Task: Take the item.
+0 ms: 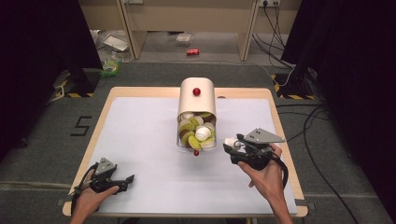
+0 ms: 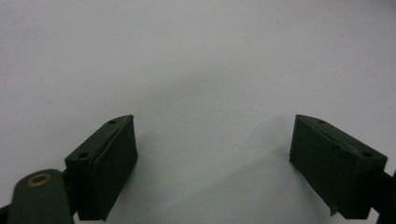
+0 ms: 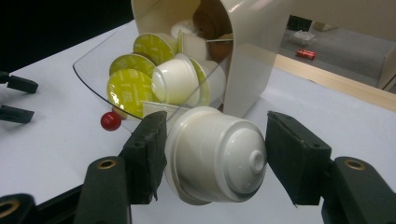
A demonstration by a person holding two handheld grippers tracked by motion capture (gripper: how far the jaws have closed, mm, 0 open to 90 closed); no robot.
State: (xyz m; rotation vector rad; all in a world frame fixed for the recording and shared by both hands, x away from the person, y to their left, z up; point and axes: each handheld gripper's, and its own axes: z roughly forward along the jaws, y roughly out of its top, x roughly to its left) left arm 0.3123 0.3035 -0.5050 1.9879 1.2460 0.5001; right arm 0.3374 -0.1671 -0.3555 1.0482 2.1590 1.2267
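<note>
White plastic fills my right claw (image 3: 212,154): a coffee capsule (image 3: 215,156), lying on its side with the domed base pointing right, clamped rim-to-base between the two black pads. Grip looks square, flange against the left pad, dome tip on the right one, so I reckon the thing to do is hold this pressure and not squeeze harder, because that thin cup would likely dent. My left claw (image 2: 212,163) is resting low over the bare white counter (image 2: 196,60), jaws spread wide, nothing between them, well out of the way. From above, the right claw (image 1: 236,148) sits just beside the mouth of the cream dispenser (image 1: 197,100), capsule (image 1: 230,141) clear of it. Just beyond, the clear tray (image 3: 93,79) is crowded with yellow-lidded and white capsules (image 3: 175,79), and a red knob (image 3: 110,121) sticks out at its front. Carrying this one, I'd keep the wrist level and stay off that tray lip so the heap isn't jostled.
</note>
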